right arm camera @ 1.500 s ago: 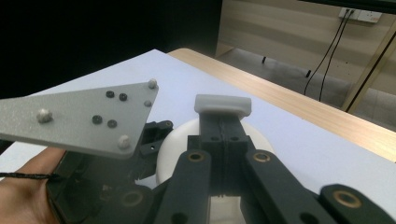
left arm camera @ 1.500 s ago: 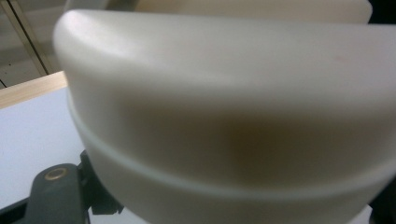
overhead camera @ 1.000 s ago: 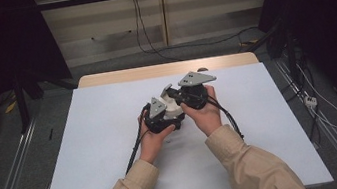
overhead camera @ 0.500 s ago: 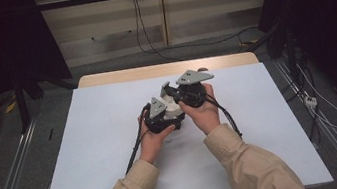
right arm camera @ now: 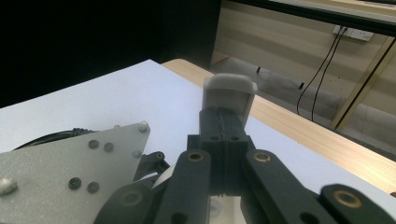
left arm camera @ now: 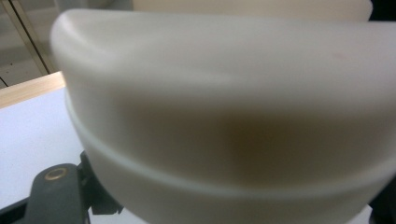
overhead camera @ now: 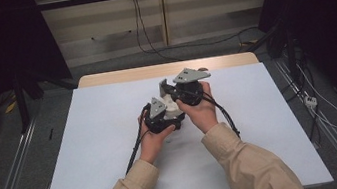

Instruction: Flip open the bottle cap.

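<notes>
Currently on hand, centre of the high view: one cream plastic container, held between two hand-held grippers above a white table.

Item 1, cream plastic container. Pale, rounded, smooth-walled. In the left gripper view it spreads across almost the whole frame, close and blurred, with a raised seam running round it in the lower half, as where a lid meets a base. Whether anything lies inside cannot be told; no opening shows. In the right gripper view a small pale rounded piece of the same colour stands at the tips of the closed jaws, centre of frame.

Item 2, left gripper. Just left of centre in the high view, held in the person's left hand, grey plate on top, cable trailing toward the lower left. Jaws clenched; the container sits right against it, though the contact itself is hidden.

Item 3, right gripper. Just above and right of the left gripper, held in the right hand, grey plate uppermost. Its black jaws are pressed together, seam to seam, with the pale piece at their tip.

Item 4, white table. Wooden edge along the far side. Beige sleeves enter from the bottom of the frame.
</notes>
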Available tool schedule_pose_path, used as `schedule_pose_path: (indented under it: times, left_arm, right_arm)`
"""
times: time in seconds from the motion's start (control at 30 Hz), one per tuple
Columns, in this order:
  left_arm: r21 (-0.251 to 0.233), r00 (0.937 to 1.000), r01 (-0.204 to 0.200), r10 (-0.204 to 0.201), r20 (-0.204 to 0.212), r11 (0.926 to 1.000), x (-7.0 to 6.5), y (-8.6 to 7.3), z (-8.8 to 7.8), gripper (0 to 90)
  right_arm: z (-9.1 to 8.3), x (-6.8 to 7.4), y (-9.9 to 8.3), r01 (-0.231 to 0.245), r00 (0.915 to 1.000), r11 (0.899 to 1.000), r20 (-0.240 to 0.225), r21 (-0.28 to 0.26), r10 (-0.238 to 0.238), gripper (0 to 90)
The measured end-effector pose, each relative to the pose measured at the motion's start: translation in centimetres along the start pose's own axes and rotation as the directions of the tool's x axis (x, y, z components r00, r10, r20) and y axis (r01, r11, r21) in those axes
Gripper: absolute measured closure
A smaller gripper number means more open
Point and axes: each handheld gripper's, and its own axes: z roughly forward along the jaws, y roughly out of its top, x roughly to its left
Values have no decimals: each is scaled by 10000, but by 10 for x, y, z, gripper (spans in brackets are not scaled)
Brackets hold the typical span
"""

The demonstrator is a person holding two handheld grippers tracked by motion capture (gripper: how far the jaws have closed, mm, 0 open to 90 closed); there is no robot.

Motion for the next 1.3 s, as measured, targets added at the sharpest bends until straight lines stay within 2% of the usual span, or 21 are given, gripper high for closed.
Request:
schedule_pose_path:
  times: [0.07,0.23,0.37,1.03,1.07,1.1,1.13,1.17,1.2,1.23,1.3]
  left_arm:
    - [-9,10000,92,-92,-30,10000,-1,0,0,186]
    - [24,10000,15,-15,54,10000,0,0,0,186]
    - [18,10000,65,-65,-31,10000,-1,0,0,186]
    - [65,10000,45,-46,9,10000,-1,0,0,186]
    - [10,9997,83,-83,-232,10000,-2,0,0,185]
    - [16,9997,85,-84,-224,10000,-2,0,0,186]
    - [71,10000,50,-50,-1,10000,-1,0,0,186]
    - [15,9997,75,-75,-229,10000,-2,0,0,186]
    - [12,9997,76,-76,-238,10000,-2,0,0,186]
    - [32,10000,54,-54,-70,10000,-1,0,0,186]
    - [45,10000,-56,56,-6,10000,-1,0,0,186]
  right_arm:
    - [1,0,0,76,10000,9999,42,104,-76,900]
    - [4,-1,-1,11,10000,10000,54,91,-12,900]
    - [5,-3,-1,-56,10000,10000,40,80,56,900]
    - [14,-4,-1,69,10000,10000,68,21,-69,900]
    - [14,-4,-1,46,10000,10000,73,23,-46,900]
    - [15,-4,-1,21,10000,10000,50,21,-21,900]
    - [15,-4,-1,41,10000,10000,71,48,-41,900]
    - [16,-4,-1,47,10000,10000,81,48,-47,900]
    - [16,-4,-1,43,10000,10000,90,44,-43,900]
    - [16,-4,-1,17,10000,10000,95,39,-17,900]
    - [17,-4,-2,6,10000,10000,63,50,-7,900]
